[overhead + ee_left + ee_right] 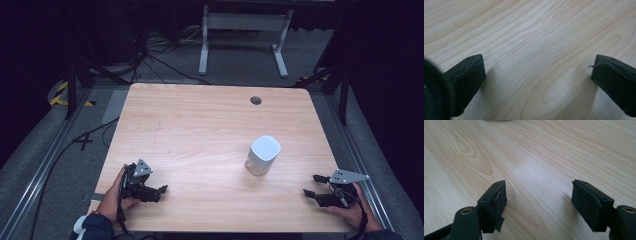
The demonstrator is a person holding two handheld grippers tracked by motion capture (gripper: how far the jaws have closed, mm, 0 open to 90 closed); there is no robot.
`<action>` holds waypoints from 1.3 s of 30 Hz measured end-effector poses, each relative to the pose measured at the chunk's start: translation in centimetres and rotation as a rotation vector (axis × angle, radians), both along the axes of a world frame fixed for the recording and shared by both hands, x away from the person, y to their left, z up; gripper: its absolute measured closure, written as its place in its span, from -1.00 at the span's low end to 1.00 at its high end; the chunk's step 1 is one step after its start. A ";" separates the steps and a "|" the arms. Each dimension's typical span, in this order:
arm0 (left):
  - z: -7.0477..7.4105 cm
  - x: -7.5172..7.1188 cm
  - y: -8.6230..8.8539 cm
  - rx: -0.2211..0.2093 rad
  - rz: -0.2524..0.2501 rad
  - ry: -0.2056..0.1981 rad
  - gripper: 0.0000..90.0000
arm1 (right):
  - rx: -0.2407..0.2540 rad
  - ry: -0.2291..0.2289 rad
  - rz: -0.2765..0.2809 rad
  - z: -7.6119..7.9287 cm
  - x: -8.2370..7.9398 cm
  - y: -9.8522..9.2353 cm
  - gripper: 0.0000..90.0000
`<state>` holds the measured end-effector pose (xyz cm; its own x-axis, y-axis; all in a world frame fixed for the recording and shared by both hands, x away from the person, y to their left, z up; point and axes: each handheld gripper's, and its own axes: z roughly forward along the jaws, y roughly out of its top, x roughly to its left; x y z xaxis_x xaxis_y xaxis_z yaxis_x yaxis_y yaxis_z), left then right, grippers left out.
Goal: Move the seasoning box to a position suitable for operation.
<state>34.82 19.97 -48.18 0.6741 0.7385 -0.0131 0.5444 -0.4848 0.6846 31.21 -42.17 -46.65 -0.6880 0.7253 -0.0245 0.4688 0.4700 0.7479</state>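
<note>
A white-lidded jar stood well apart from both the left gripper and right gripper, each resting with jaws spread and empty, where a hasty reach might topple it.

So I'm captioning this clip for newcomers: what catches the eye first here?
A lone jar with a white lid stands right of centre on the wooden table. Near the front edge, two hand-held tools rest low and apart, the left tool and the right tool, both open and holding nothing.
</note>
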 end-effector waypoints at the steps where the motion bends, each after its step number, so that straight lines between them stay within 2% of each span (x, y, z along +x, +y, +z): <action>1: 0.0 0.0 0.0 -0.008 0.004 0.007 -1.00 | 0.000 0.000 0.000 0.0 0.0 0.0 -0.38; 7: 0.0 0.0 0.0 -0.006 0.000 -0.003 -1.00 | -0.008 0.004 -0.001 0.1 0.1 0.1 -0.37; 10: 0.0 0.0 -0.1 -0.005 -0.031 0.002 -0.99 | -0.015 0.014 0.009 0.2 0.2 0.1 -0.30; 13: 0.0 0.1 -0.2 -0.008 -0.047 -0.007 -0.99 | -0.028 0.023 -0.004 0.5 0.3 0.1 -0.07; 15: 0.0 0.1 -0.2 -0.008 -0.058 -0.002 -0.99 | -0.041 0.008 -0.013 0.9 0.4 0.1 0.20; 18: 0.0 0.2 -0.2 -0.004 -0.074 0.003 -0.99 | 0.010 -0.032 0.016 2.5 0.8 0.4 0.51; 19: 0.0 0.2 -0.2 -0.004 -0.074 0.003 -0.99 | 0.010 -0.032 0.016 2.5 0.8 0.4 0.51; 22: 0.1 0.3 -0.3 0.000 -0.073 0.005 -0.99 | 0.074 -0.065 0.030 4.2 1.8 1.2 0.75; 27: 0.0 0.5 -0.4 -0.006 -0.086 0.008 -0.99 | 0.075 -0.089 0.071 5.6 2.9 2.6 0.97; 28: 0.1 0.6 -0.4 0.000 -0.100 0.005 -0.99 | 0.072 -0.103 0.074 5.9 3.1 3.0 0.98; 30: 0.0 0.6 -0.5 -0.009 -0.088 0.003 -0.99 | 0.086 -0.132 0.073 6.9 3.6 3.6 0.99; 31: 0.0 0.7 -0.5 -0.008 -0.090 -0.007 -0.99 | 0.108 -0.161 0.078 8.1 4.1 4.3 0.99; 32: 0.0 0.7 -0.5 -0.006 -0.094 -0.004 -0.99 | 0.108 -0.161 0.078 8.1 4.1 4.3 0.99; 36: 0.0 0.9 -0.6 -0.010 -0.100 -0.003 -0.99 | 0.148 -0.206 0.111 10.5 5.6 6.5 0.99; 38: 0.0 1.0 -0.7 -0.008 -0.108 -0.004 -0.99 | 0.149 -0.222 0.133 11.4 6.3 8.2 0.99; 39: 0.1 1.1 -0.8 -0.003 -0.116 0.007 -0.99 | 0.130 -0.233 0.143 11.7 6.7 9.1 0.99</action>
